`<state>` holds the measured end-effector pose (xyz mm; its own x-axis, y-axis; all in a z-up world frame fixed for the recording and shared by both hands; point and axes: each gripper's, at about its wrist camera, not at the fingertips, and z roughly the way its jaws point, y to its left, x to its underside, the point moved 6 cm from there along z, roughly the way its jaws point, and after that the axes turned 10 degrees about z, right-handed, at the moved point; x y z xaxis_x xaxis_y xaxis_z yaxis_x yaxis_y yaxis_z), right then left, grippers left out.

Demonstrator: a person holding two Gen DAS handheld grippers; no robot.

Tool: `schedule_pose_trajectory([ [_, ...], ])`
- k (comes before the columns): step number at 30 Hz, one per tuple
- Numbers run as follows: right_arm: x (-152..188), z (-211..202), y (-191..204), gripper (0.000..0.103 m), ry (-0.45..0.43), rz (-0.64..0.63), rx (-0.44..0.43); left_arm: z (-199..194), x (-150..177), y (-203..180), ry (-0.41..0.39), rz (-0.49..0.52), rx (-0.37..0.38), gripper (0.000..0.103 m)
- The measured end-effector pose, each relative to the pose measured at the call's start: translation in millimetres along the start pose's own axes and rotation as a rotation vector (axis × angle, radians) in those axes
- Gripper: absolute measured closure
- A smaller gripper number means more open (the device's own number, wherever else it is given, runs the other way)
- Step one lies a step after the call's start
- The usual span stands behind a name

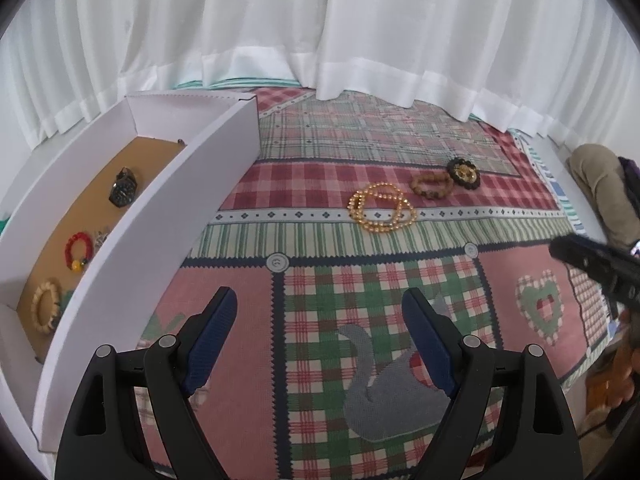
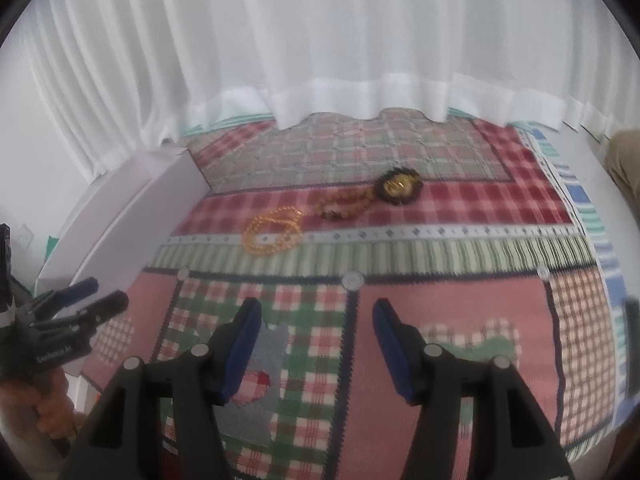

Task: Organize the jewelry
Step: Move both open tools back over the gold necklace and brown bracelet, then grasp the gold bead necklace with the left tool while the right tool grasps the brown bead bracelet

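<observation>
Patchwork plaid cloth point(image 1: 360, 136) covers the work surface. White cardboard box point(image 1: 132, 240) stands at its left edge and already holds a black watch point(image 1: 123, 187), a red bead bracelet point(image 1: 79, 248) and a pale bead bracelet point(image 1: 46, 306). Three pieces remain on the cloth, well apart from the box: gold bead strand point(image 1: 382, 210), brown bead bracelet point(image 1: 432, 186) touching the black-and-gold round piece point(image 1: 464, 174). Left gripper point(image 1: 320, 336) gapes wide, empty. Right gripper point(image 2: 318, 344) stands half open, empty. Recommended: take the gold strand first, pinching across bunched loops so none trail.

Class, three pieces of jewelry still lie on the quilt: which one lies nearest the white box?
The gold bead bracelet, coiled in loops; the brown bead bracelet and dark round piece lie farther from the white box.
</observation>
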<state>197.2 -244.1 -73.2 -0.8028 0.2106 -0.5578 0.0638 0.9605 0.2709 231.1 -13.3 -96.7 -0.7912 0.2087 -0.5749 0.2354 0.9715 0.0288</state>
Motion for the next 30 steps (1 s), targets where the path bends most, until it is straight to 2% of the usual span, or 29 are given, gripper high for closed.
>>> schedule_pose_trajectory([
  [5, -27.9, 36.1, 15.6, 0.044, 0.073, -0.004, -0.042, 25.8, -20.1, 3.3, 0.035, 0.016, 0.01, 0.017],
  [11, -39.7, 80.6, 21.8, 0.044, 0.184, -0.01, -0.057, 64.7, -41.2, 6.1, 0.088, -0.006, 0.024, 0.017],
  [14, -56.5, 108.0, 14.7, 0.044, 0.241, 0.051, -0.066, 74.9, -48.2, 8.0, 0.095, -0.001, 0.023, 0.017],
  [18, -84.4, 127.0, -13.3, 0.044, 0.235, 0.162, -0.024, 101.2, -60.8, 8.5, 0.122, 0.008, 0.046, 0.017],
  [21, -94.1, 145.2, -19.6, 0.048, 0.287, 0.239, -0.061, 129.6, -72.8, 7.7, 0.157, 0.005, 0.079, 0.017],
  [26, -98.1, 180.7, 9.4, 0.056, 0.339, 0.148, -0.078, 168.1, -84.4, -2.7, 0.181, 0.04, 0.073, 0.02],
  [30, -99.3, 209.4, 25.0, 0.059, 0.344, -0.018, 0.025, 186.6, -86.3, -19.8, 0.184, 0.109, 0.063, 0.021],
])
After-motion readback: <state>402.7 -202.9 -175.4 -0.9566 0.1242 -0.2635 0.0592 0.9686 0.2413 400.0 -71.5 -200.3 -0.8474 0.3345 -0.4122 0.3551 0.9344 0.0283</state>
